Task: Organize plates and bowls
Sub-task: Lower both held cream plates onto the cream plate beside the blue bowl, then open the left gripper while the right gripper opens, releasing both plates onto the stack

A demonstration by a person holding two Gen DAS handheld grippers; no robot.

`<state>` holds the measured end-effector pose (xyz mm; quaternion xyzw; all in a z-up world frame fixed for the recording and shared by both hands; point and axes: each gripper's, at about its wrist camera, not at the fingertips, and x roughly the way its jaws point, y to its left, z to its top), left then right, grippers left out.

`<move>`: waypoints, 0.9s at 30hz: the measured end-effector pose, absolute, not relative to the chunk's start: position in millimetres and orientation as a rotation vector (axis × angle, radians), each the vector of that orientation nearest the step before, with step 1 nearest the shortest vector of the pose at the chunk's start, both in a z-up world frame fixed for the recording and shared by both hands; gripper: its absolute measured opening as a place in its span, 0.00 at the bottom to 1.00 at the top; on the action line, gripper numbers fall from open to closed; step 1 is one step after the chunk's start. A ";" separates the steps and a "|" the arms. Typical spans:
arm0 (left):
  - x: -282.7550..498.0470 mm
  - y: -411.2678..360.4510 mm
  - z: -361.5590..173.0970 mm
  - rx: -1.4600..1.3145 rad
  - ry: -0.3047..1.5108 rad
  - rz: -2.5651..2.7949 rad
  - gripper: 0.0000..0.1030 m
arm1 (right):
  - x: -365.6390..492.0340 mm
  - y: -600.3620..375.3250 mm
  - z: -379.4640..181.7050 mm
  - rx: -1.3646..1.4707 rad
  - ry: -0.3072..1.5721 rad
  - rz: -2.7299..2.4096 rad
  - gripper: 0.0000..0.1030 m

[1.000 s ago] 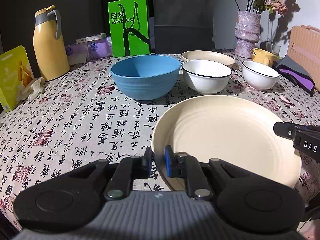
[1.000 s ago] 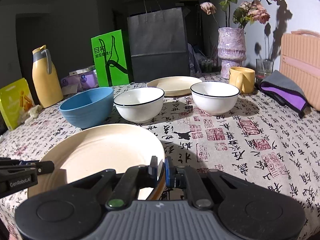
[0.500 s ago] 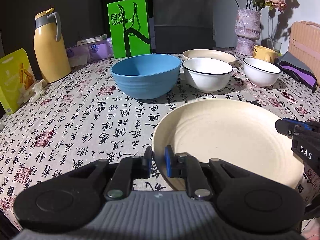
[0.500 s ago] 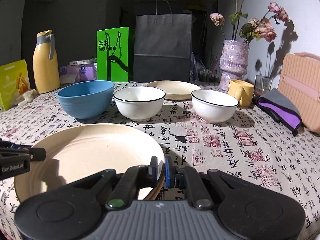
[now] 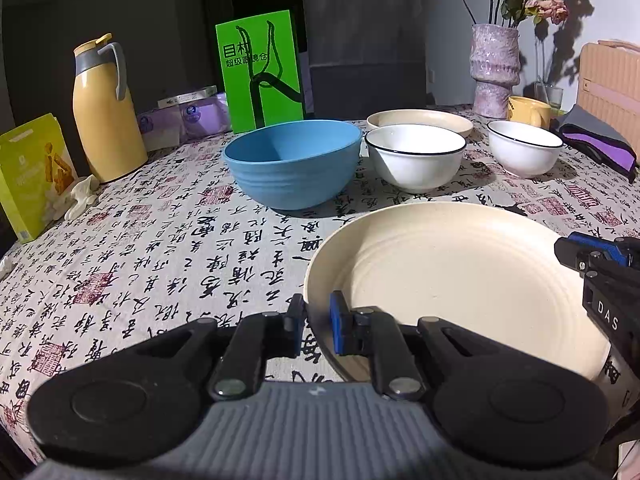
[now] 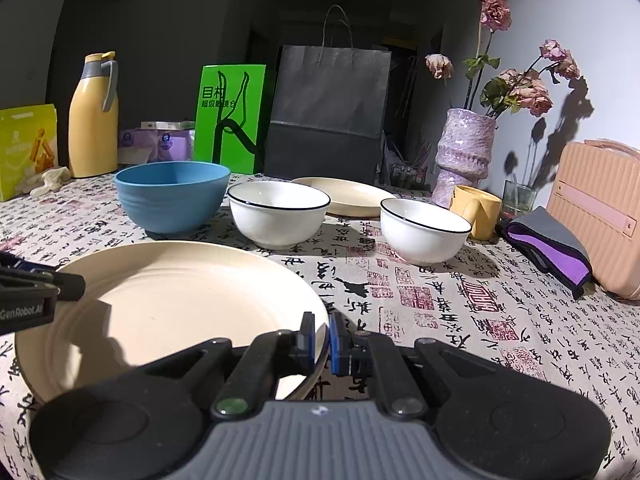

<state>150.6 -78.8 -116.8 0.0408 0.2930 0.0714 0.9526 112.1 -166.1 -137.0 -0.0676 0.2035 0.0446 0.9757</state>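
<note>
both grippers clamp opposite rims of the large round cream plate (image 5: 460, 280).
left gripper (image 5: 314, 320) pinches the plate's left rim; right gripper (image 6: 320, 338) pinches its right rim. behind the plate, left to right: wide blue bowl (image 5: 292, 160), white black-rimmed bowl (image 5: 416, 156), second white black-rimmed bowl (image 5: 524, 152); a smaller round cream plate (image 5: 420, 120) lies behind the first white bowl, all on the calligraphy-print tablecloth (image 5: 160, 248).

Both tongs were black with blue pads, silver screws and ribbed grey bodies: left tongs (image 5: 316, 322), right tongs (image 6: 321, 338); white lettering marked their sides.
</note>
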 end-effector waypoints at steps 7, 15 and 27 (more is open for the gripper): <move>149.8 -78.8 -120.6 0.079 0.572 0.147 0.13 | 111.6 -166.5 -140.1 -0.123 0.394 0.083 0.07; 150.5 -77.1 -120.5 0.061 0.581 0.138 0.13 | 113.8 -172.2 -139.5 -0.083 0.402 0.097 0.07; 148.9 -53.3 -104.5 -0.091 0.641 0.078 0.37 | 117.2 -200.5 -119.3 0.141 0.492 0.168 0.14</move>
